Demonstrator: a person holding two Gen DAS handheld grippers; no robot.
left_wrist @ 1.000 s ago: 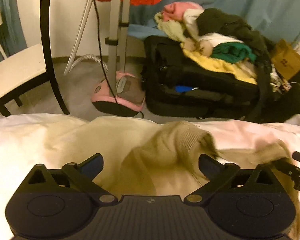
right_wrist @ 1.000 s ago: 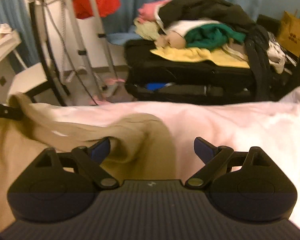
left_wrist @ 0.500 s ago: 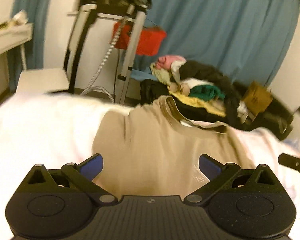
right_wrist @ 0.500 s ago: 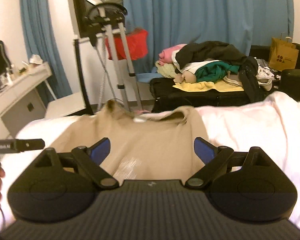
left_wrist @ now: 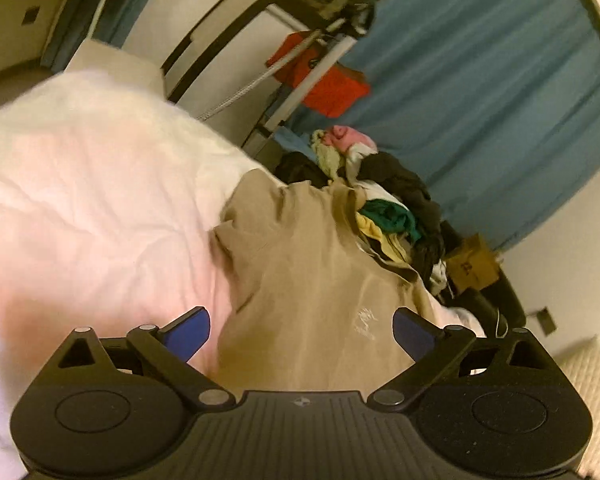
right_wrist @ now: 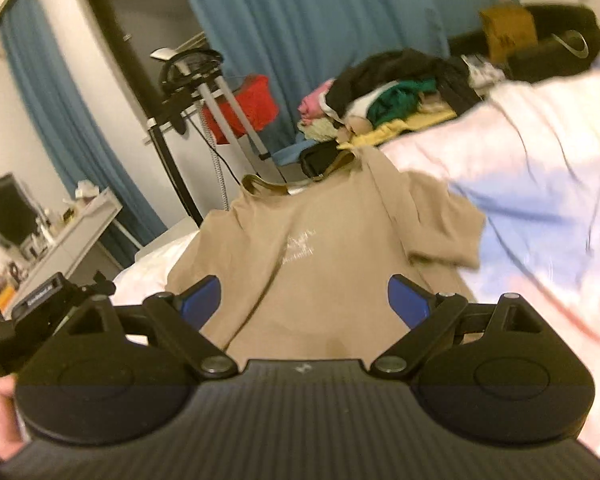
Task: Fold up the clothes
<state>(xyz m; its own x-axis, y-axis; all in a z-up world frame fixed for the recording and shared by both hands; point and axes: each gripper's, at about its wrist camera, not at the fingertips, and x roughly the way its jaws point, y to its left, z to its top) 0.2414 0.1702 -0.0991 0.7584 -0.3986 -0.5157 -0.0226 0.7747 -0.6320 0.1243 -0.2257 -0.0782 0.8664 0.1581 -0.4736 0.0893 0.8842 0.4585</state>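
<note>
Tan T-shirt (right_wrist: pixel 320 248) is laid out front-up on the white bedding (left_wrist: pixel 100 208), one sleeve rumpled; no fold made yet. Left gripper (left_wrist: pixel 300 330) is wide but closing, nothing pinched; right gripper (right_wrist: pixel 304 302) is wide, empty. Clothes pile (right_wrist: pixel 388 96) is untouched

A tan short-sleeved T-shirt (right_wrist: pixel 320 256) lies spread front-up across the middle of the right wrist frame, its collar toward the top and a small pale logo on the chest. One sleeve sticks out to the right of centre, rumpled at its hem, and a long crease runs down the body. In the left wrist frame the same shirt (left_wrist: pixel 316 280) fills the lower centre, collar toward the upper right.
</note>
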